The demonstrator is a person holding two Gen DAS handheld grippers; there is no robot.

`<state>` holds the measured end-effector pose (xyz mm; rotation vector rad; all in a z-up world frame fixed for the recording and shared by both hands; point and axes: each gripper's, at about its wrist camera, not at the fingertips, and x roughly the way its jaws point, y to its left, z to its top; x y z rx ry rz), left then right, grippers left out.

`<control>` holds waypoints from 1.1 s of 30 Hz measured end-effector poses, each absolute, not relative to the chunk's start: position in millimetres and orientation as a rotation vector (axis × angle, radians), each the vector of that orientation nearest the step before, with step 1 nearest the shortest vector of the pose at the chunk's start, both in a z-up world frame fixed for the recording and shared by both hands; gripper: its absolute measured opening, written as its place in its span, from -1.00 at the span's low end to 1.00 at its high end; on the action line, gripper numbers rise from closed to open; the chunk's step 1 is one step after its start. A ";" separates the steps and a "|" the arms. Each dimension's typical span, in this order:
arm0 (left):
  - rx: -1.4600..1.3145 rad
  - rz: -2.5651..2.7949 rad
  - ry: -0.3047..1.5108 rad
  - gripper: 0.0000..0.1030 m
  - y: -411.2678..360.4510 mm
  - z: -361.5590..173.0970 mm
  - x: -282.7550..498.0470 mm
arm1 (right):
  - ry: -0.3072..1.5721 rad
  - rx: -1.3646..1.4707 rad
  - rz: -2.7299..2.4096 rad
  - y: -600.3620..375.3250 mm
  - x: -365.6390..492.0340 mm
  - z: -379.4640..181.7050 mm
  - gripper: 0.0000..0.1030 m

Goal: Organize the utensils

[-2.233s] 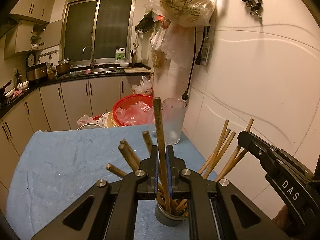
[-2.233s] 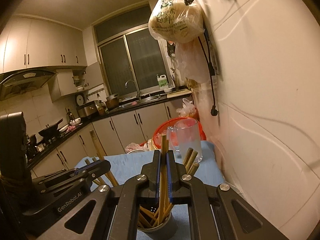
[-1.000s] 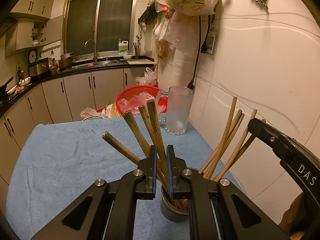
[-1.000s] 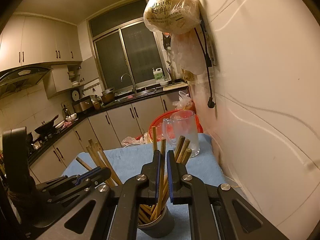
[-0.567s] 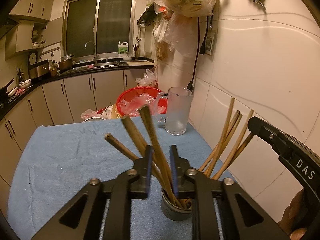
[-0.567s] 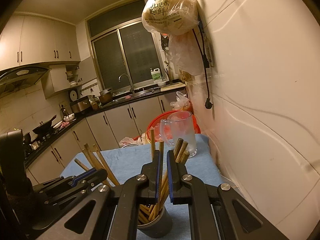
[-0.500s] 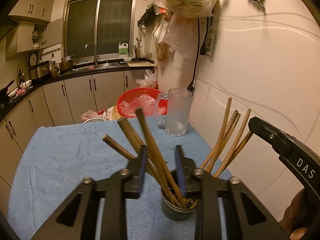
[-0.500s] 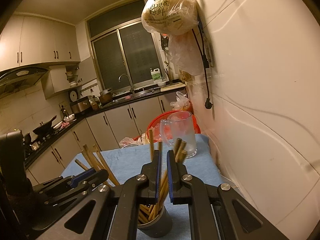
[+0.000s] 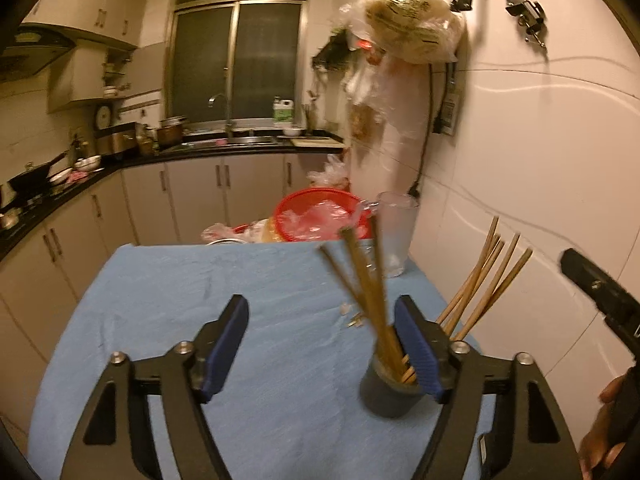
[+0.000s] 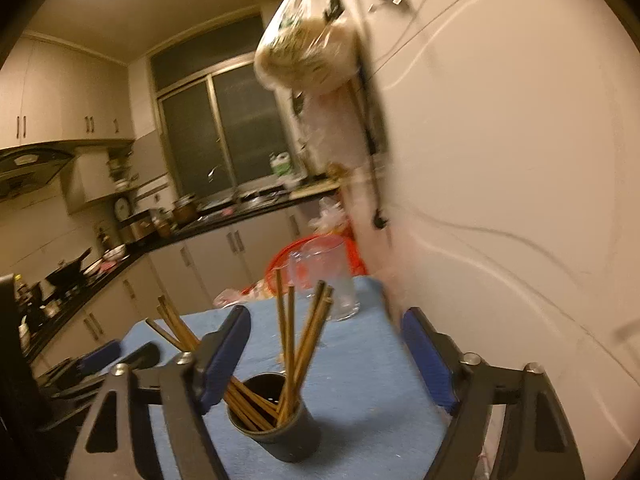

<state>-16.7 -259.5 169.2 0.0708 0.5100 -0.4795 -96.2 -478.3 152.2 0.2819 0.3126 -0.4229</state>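
Left gripper: the black two-finger left gripper (image 9: 322,322) with blue pads has just been opening; its jaws stand wide apart and press on nothing.
Right gripper: the black right gripper (image 10: 326,334), also blue-padded, has just been opening too; jaws spread, nothing pinched.
Between the left jaws: the dark round cup (image 9: 390,390) sits low and close to the right-hand finger; the brown wooden chopsticks (image 9: 366,292) standing in it lean up through the gap, free of the pads.
Between the right jaws: the same cup (image 10: 280,420) stands below the gap, nearer the left-hand finger, with chopsticks (image 10: 298,340) fanning upward and some slanting behind that finger.
Chopstick spread: one bunch tilts left, another tilts right toward the wall (image 9: 540,160).
Open room: the blue cloth-covered table (image 9: 192,292) lies bare to the left of the cup and ahead of it.
Edges: the cup stands near the table's right edge, close to the pale panelled wall; the far edge meets a red basket (image 9: 320,218).
Nearby: a frosted glass mug (image 9: 396,236) stands upright at the far right corner, apart from the cup.
Hand pose: both grippers tilt gently downward; part of a hand (image 9: 600,440) shows at the lower right of the left wrist view.
Picture quality: both views are motion-blurred.
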 end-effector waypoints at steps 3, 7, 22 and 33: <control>0.083 -0.447 0.531 0.64 -236.8 161.6 -29.0 | 0.355 0.241 -0.476 -460.1 -109.7 148.7 0.59; 0.105 -0.390 0.576 0.72 -205.7 150.7 -46.5 | 0.418 0.165 -0.551 -428.4 -125.3 141.0 0.65; 0.188 -0.334 0.680 0.87 -137.1 114.1 -98.2 | 0.500 0.166 -0.584 -357.5 -174.1 109.9 0.65; 0.192 -0.316 0.669 0.88 -128.0 104.4 -116.5 | 0.527 0.120 -0.584 -338.0 -179.3 108.8 0.65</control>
